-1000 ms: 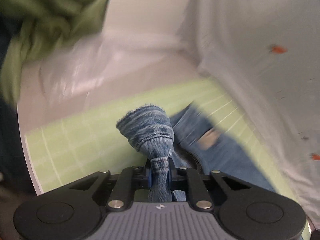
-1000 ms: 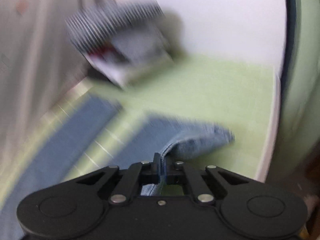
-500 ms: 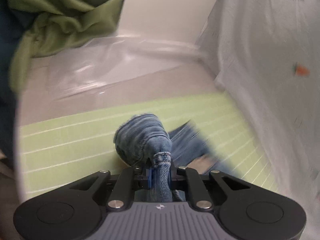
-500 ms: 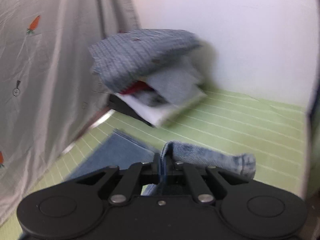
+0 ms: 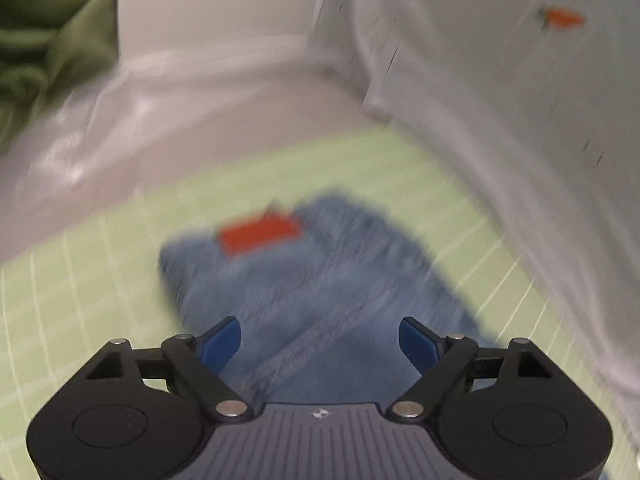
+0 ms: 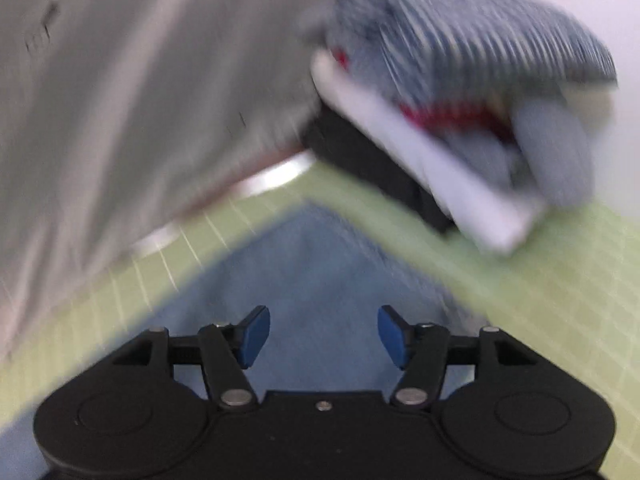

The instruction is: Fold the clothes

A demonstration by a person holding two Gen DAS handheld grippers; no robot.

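The jeans (image 5: 320, 300) lie flat on the green grid mat (image 5: 80, 280), under both grippers, with a red patch (image 5: 260, 234) at about 11 o'clock on the cloth in the left view. The left gripper (image 5: 320, 344) has just been opening; its blue pads (image 5: 220, 344) stand wide apart with nothing pinched between them. The right gripper (image 6: 324, 336) has also just been opening, its fingers spread above the denim. A pile of folded clothes (image 6: 460, 92) sits at 1 o'clock in the right view, and a pale curtain (image 6: 140, 100) hangs at 10 o'clock.
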